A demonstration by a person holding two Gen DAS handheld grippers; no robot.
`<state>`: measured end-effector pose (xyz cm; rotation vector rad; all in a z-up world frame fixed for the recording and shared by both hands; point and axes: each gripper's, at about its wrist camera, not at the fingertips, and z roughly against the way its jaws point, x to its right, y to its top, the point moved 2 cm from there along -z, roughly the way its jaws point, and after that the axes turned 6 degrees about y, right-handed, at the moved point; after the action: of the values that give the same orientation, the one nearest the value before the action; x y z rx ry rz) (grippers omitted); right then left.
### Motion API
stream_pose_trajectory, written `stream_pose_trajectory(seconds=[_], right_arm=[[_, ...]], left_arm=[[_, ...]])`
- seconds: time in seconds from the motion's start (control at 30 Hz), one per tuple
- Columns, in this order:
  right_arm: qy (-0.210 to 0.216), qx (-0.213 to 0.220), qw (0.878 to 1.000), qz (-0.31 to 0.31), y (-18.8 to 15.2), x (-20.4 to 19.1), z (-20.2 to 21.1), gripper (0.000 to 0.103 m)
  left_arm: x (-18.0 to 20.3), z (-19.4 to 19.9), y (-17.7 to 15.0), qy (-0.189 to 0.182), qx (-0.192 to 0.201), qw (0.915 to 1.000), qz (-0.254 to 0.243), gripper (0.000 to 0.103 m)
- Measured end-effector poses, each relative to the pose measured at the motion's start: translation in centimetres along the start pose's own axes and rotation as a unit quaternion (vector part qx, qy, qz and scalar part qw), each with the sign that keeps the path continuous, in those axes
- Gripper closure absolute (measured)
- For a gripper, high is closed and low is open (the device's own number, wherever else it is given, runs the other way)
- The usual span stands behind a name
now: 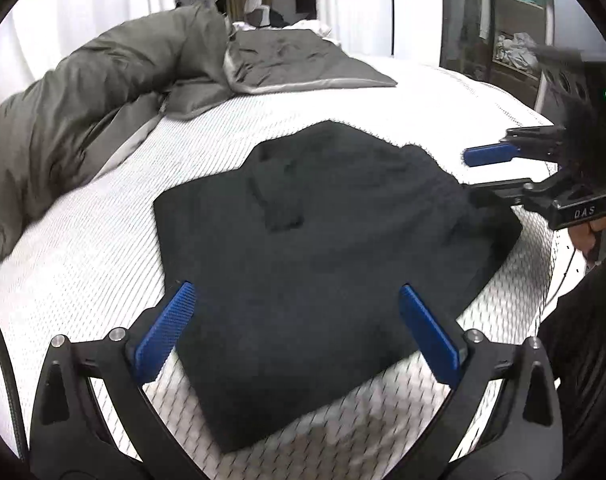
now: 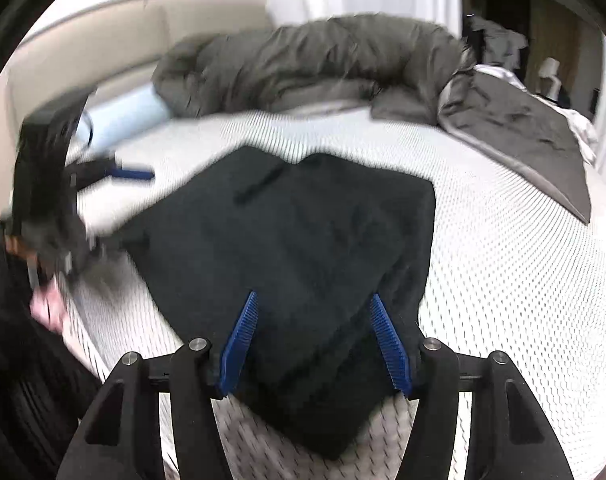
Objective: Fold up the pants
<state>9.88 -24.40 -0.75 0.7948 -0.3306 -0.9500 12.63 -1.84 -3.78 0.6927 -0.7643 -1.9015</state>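
On bed [image 1: 103, 248] near its edge: one folded pants [image 1: 323, 240], two tongs, left tongs [image 1: 299, 332] and right tongs [image 2: 315, 340], both spread, empty.

— What is the room like?
— A bedroom. The mattress [image 1: 103, 248] is white with a dotted weave, and a grey duvet [image 1: 103, 92] lies bunched along its far side.
— What is behind the bed?
— A beige padded headboard [image 2: 115, 40], with white curtains [image 1: 83, 4] beyond.
— Any other furniture?
— Open shelves [image 1: 515, 28] holding heaped cloth, and a dark doorway [image 2: 499, 16] beside a wooden panel.
— And the light?
— Even and bright, glaring on the curtains.
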Motion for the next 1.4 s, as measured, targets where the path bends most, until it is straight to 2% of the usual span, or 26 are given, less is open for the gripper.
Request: stream_pose_trajectory(seconds=[0.1, 0.17, 0.2, 0.27, 0.37, 0.47, 0.53, 0.67, 0.73, 0.8, 0.83, 0.87, 0.9, 0.93, 0.97, 1.0, 1.1, 1.2, 1.23, 1.3, 1.33, 1.4], right_arm=[[0.022, -0.023, 0.999, -0.003, 2.3, -1.1, -3.0, 0.043], [0.029, -0.058, 0.998, 0.003, 2.7, -2.1, -5.7, 0.043], [0.029, -0.08, 0.996, 0.006, 2.6, -2.4, -7.1, 0.044], [0.002, -0.113, 0.993, 0.024, 2.0, -2.8, -8.9, 0.05], [-0.01, -0.117, 0.992, 0.042, 1.3, -2.3, -7.9, 0.053], [0.001, -0.099, 0.995, 0.027, 0.6, -1.1, -5.4, 0.053], [0.005, -0.09, 0.996, 0.022, 0.1, -0.6, -4.1, 0.052], [0.034, -0.037, 0.996, -0.072, -0.5, 3.3, -0.8, 0.044], [0.036, -0.027, 0.99, -0.132, -0.8, 5.7, -0.8, 0.041], [0.058, -0.032, 0.978, -0.197, -1.4, 7.5, -1.4, 0.041], [0.062, -0.041, 0.973, -0.22, -1.7, 8.3, -2.2, 0.041], [0.066, -0.046, 0.97, -0.23, -1.7, 8.7, -2.8, 0.041], [0.071, -0.055, 0.967, -0.239, -1.7, 9.2, -3.8, 0.041], [0.079, -0.063, 0.964, -0.246, -1.5, 9.5, -4.8, 0.043], [0.093, -0.063, 0.962, -0.248, -1.4, 9.6, -5.2, 0.047], [0.107, -0.06, 0.96, -0.251, -1.1, 9.6, -5.5, 0.06], [0.108, -0.05, 0.959, -0.255, 0.2, 10.6, -6.8, 0.068], [0.082, -0.038, 0.969, -0.231, 1.5, 11.2, -7.7, 0.068], [0.065, -0.039, 0.975, -0.211, 1.9, 11.1, -7.9, 0.063], [0.047, -0.046, 0.976, -0.206, 2.2, 11.1, -7.7, 0.058], [0.035, -0.046, 0.978, -0.202, 2.3, 10.7, -7.1, 0.057], [-0.013, -0.036, 0.986, -0.163, 2.8, 9.4, -5.3, 0.057]], left_arm=[[0.3, -3.2, 0.9, 0.018, -0.04, 0.999, 0.002, 0.002], [0.0, -5.3, 0.8, 0.025, -0.073, 0.9967, 0.026, 0.006], [-0.5, -6.2, 0.9, 0.025, -0.08, 0.9956, 0.042, 0.006], [-1.9, -6.7, 0.7, 0.026, -0.082, 0.9937, 0.072, 0.006], [-4.9, -6.1, -0.3, 0.04, -0.091, 0.9884, 0.115, 0.005], [-8.0, -5.3, -1.7, 0.026, -0.095, 0.9784, 0.182, 0.006], [-9.0, -4.5, -2.3, 0.051, -0.097, 0.9758, 0.189, 0.007], [-10.2, -4.1, -2.0, 0.023, -0.086, 0.9699, 0.227, 0.01], [-10.6, -4.9, -2.2, 0.011, -0.099, 0.964, 0.247, 0.018], [-10.8, -5.6, -2.7, -0.013, -0.109, 0.9551, 0.275, 0.021], [-11.0, -5.8, -2.7, -0.023, -0.107, 0.9512, 0.288, 0.028], [-11.0, -5.9, -2.7, -0.037, -0.104, 0.9478, 0.299, 0.042], [-10.9, -5.9, -2.7, -0.057, -0.102, 0.9442, 0.308, 0.048], [-10.6, -6.1, -2.6, -0.06, -0.103, 0.9428, 0.311, 0.049], [-10.6, -6.1, -2.7, -0.059, -0.104, 0.9429, 0.311, 0.05], [-10.7, -6.2, -2.7, -0.058, -0.106, 0.9429, 0.31, 0.051], [-10.5, -6.2, -2.7, -0.068, -0.114, 0.9385, 0.319, 0.053], [-9.7, -5.5, -3.1, -0.065, -0.116, 0.9419, 0.308, 0.053], [-9.5, -5.3, -3.1, -0.06, -0.114, 0.9432, 0.306, 0.052], [-9.2, -4.7, -3.0, -0.042, -0.108, 0.9472, 0.299, 0.052], [-9.2, -4.2, -2.8, -0.023, -0.104, 0.9501, 0.293, 0.052], [-8.8, -2.9, -1.9, 0.048, -0.091, 0.9602, 0.26, 0.052]])
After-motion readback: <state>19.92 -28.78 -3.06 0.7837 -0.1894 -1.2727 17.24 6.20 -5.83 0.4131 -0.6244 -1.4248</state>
